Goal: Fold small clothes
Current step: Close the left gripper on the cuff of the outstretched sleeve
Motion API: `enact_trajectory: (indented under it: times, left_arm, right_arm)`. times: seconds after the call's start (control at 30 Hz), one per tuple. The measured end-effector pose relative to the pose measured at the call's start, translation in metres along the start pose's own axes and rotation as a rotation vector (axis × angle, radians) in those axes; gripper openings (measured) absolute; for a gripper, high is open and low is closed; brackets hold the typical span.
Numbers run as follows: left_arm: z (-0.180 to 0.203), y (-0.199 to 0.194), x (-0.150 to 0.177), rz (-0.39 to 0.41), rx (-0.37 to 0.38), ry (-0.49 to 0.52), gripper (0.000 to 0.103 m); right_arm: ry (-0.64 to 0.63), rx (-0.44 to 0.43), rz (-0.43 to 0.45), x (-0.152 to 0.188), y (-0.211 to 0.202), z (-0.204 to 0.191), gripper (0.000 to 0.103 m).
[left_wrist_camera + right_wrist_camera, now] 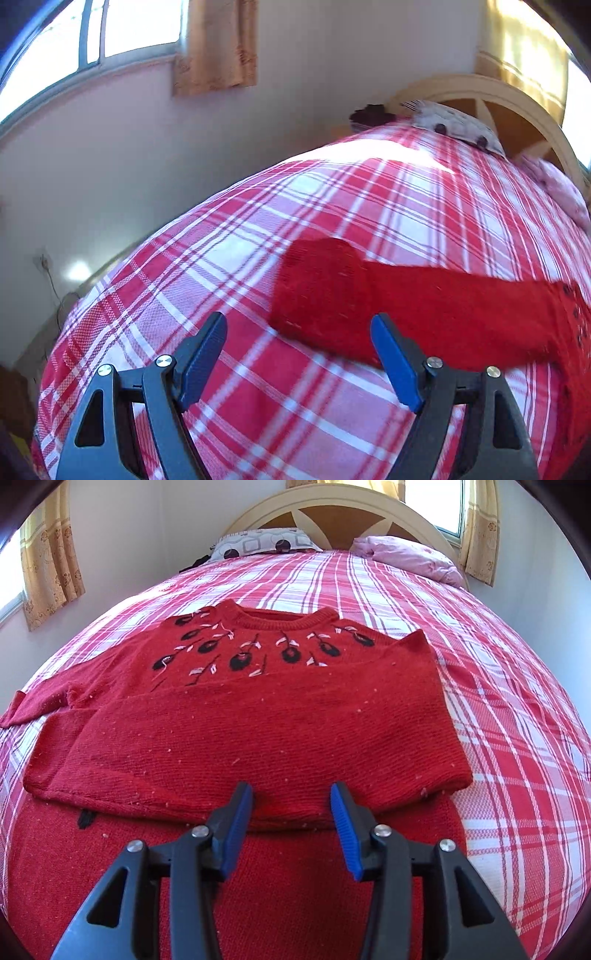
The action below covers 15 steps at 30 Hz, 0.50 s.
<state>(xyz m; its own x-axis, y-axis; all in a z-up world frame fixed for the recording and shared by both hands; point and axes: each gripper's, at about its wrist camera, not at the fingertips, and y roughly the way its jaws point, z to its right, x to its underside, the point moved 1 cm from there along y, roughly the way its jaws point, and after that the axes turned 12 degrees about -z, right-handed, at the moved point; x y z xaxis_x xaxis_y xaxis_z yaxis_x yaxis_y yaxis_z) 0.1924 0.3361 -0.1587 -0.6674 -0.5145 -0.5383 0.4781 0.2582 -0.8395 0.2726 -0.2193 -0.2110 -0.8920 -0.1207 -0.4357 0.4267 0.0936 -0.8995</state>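
— Where do we have the red sweater [258, 716]?

— Flat on the plaid bedspread [498, 709], front side up. Our right wrist view shows its neckline pointing away from us toward the headboard [332, 513], hem nearest us, so its body runs lengthwise with the bed.

— And the sleeves?

— One sleeve [221, 753] lies folded across the body, crosswise to that axis. The other sleeve [388, 295] stretches out sideways onto the bedspread; in our left wrist view it runs across the frame, cuff end toward the left.

— What about our grippers?

— Our right gripper [291, 801] hovers over the folded sleeve's near edge, fingers spread, gripping nothing. Our left gripper [299, 332] is spread wide too, near the outstretched sleeve's cuff, empty.

— Beyond that?

— A patterned pillow [258, 544] and a pink pillow [406, 554] lie by the headboard, curtains [48, 561] hang alongside.
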Motion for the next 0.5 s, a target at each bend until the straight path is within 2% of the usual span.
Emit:
enact_trajectory:
  times: [0.23,0.3,0.37,0.5]
  left_arm:
    - [-0.017,0.028,-0.014,-0.076,0.114,-0.124,0.080]
    - [-0.015,0.030,-0.011,-0.091,0.128,-0.148,0.080]
    - [-0.017,0.035,-0.010,-0.112,0.155,-0.170,0.073]
    - [-0.015,0.038,-0.011,-0.112,0.164,-0.171,0.072]
  right_arm:
    - [-0.006,0.002,0.004,0.000,0.000,-0.001,0.050]
    - [-0.007,0.002,0.004,0.000,0.000,-0.001,0.050]
    - [-0.007,0.002,0.004,0.000,0.000,-0.001,0.050]
    - [-0.008,0.001,0.006,0.000,0.000,-0.001,0.050]
